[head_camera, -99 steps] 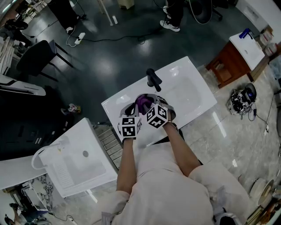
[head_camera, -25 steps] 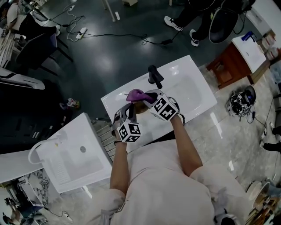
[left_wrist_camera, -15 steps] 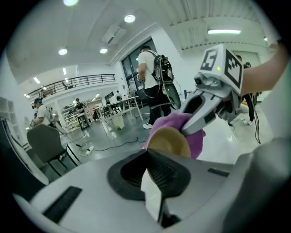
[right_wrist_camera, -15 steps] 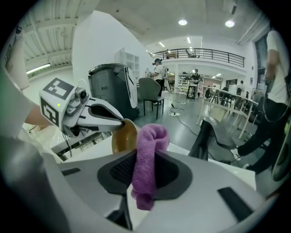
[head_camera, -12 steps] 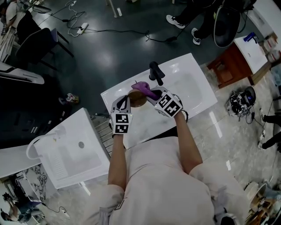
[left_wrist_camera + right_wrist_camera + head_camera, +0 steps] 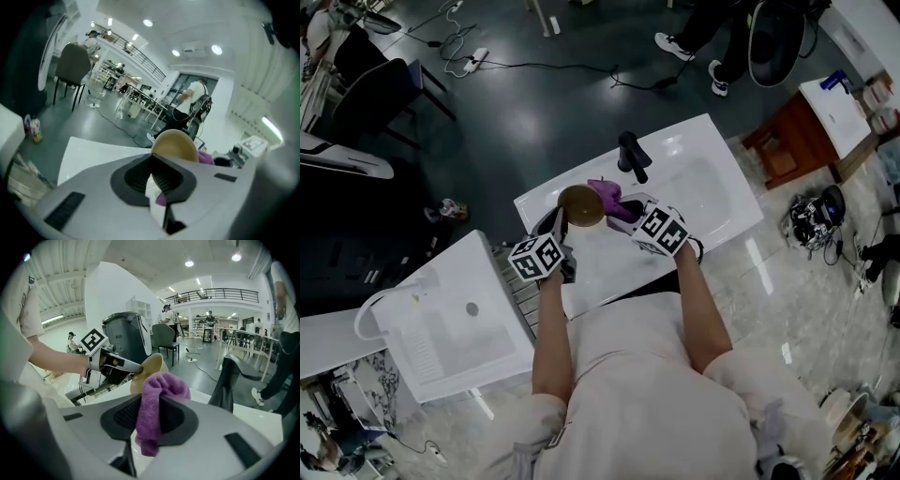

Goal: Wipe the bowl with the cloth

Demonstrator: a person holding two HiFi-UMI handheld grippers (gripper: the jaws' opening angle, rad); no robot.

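now the left gripper [image 6: 562,228] pinches the bowl [image 6: 580,205] by its rim, right gripper [image 6: 626,212] clamps the cloth [image 6: 607,194]; next, probably, rub inside.

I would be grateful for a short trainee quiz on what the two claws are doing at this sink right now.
1. True or false: the left claw is shut on the rim of the round tan bowl.
2. Which claw holds the purple cloth? A) left claw B) right claw
3. What colour is the tap on the white sink?
Key: 1 true; 2 B; 3 black.
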